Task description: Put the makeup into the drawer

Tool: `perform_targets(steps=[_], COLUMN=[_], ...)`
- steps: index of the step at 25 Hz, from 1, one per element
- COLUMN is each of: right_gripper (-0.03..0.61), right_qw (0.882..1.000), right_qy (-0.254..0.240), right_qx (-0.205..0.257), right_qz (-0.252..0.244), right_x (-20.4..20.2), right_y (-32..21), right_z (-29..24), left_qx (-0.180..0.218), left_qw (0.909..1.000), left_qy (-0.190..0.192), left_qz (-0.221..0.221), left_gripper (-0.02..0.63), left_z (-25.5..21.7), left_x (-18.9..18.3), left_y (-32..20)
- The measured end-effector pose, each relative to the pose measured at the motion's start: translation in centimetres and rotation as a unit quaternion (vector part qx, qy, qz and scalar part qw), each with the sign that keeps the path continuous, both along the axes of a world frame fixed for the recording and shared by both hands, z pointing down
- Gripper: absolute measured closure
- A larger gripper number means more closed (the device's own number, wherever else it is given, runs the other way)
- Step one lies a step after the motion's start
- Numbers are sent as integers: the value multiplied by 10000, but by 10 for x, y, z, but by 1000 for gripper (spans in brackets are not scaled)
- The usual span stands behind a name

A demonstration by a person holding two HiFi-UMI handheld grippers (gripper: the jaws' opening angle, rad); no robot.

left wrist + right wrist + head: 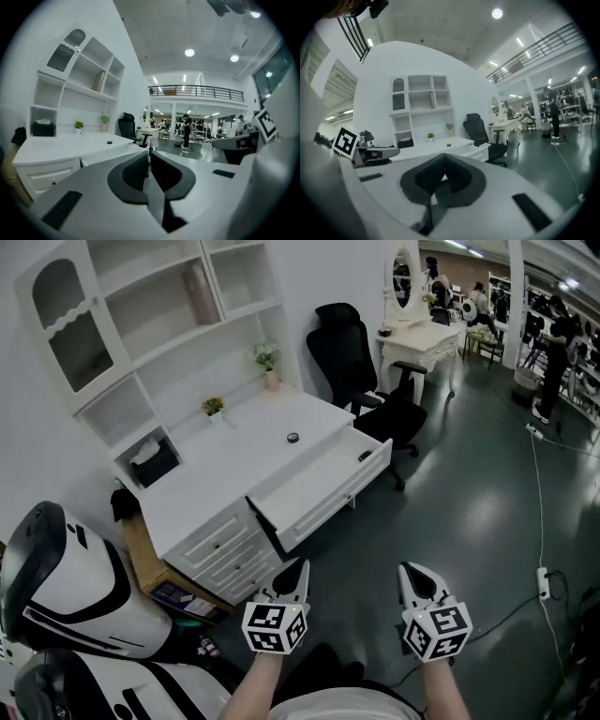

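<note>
A small round dark makeup item (292,438) lies on the white desk top (234,460), also seen far off in the left gripper view (109,142) and the right gripper view (448,145). The desk's wide drawer (314,488) stands pulled open, with a small dark item (365,456) near its right end. My left gripper (296,564) and right gripper (411,569) hang side by side low in the head view, well short of the desk. Both are shut with nothing between the jaws (149,154) (443,158).
A black office chair (361,362) stands right of the desk. Two small potted plants (268,357) (214,407) and a black tissue box (155,463) sit at the hutch. A white machine (66,587) is at lower left. A cable and power strip (543,582) lie on the floor.
</note>
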State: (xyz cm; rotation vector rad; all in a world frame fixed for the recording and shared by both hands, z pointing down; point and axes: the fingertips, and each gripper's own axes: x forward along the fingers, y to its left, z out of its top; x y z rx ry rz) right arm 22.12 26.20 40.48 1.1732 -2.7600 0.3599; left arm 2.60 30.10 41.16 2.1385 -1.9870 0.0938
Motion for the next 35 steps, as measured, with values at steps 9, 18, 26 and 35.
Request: perform_targets(steps=[9,18,26,35], right_gripper=[575,575,575,575], right_qw=[9999,9995,9989,9979], right_qy=[17,112,155,200], right_qx=[-125,-280,-425,-580], right_qz=[-22,36,104,229], right_x=[-8,-32,-77,-138], right_y=[-15,-65,-145,-226], right_z=[9,17,22,25], left_qx=[-193,-186,-202,-341], left_qw=[9998,9996,9992,9986], left_qy=[-3,142,193,127], left_qz=[-70,-154,-275,-382], left_gripper=[512,471,417,362], left_z=[12,12,12,16], left_x=[-13,-53,-109,-184], left_y=[-11,-68,-144,-223])
